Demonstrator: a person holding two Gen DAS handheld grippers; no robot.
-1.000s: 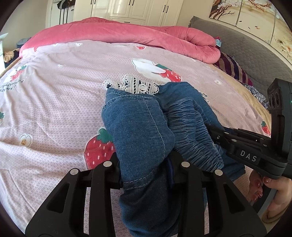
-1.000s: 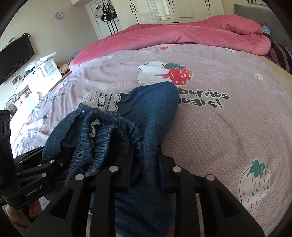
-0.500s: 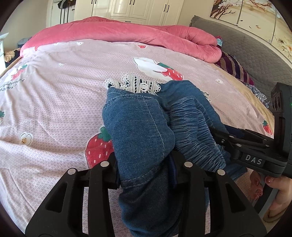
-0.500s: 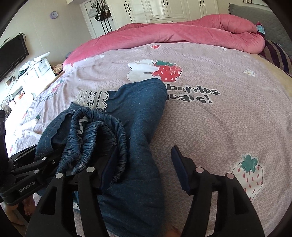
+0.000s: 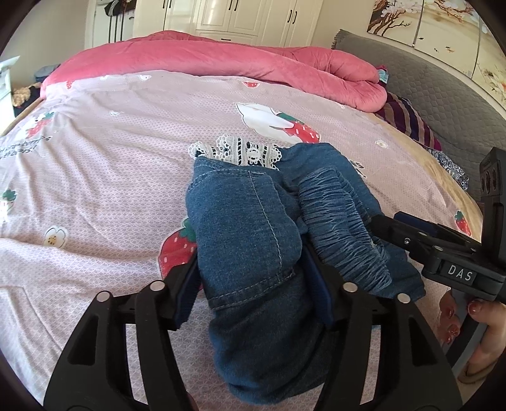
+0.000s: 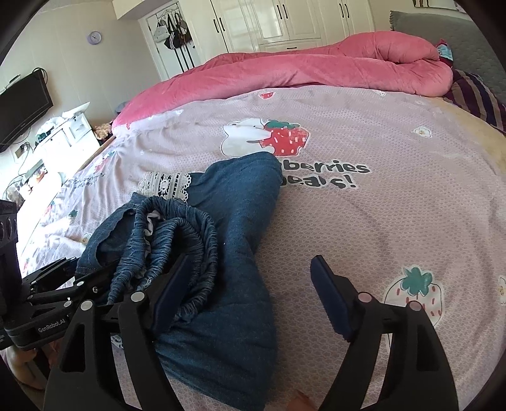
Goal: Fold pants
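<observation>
The blue denim pants (image 5: 246, 227) lie folded in a thick bundle on the pink strawberry-print bed sheet (image 5: 110, 177), with a white lace hem (image 5: 237, 151) showing at the far end and the gathered elastic waistband (image 5: 341, 221) on the right. My left gripper (image 5: 253, 278) has its jaws parted around the near fold of denim. My right gripper (image 6: 249, 284) is open wide, its fingers either side of the pants (image 6: 234, 221); it also shows in the left wrist view (image 5: 411, 237) beside the waistband.
A rolled pink quilt (image 5: 221, 63) lies across the far side of the bed. A striped pillow (image 5: 408, 123) and grey headboard (image 5: 442, 88) are at right. White wardrobes (image 6: 284, 22) stand behind; a TV (image 6: 22, 107) and white dresser (image 6: 63, 132) are at left.
My right gripper has opened, letting go of the pants. My left gripper's jaws have spread apart around the denim. The pants have settled onto the bed.
</observation>
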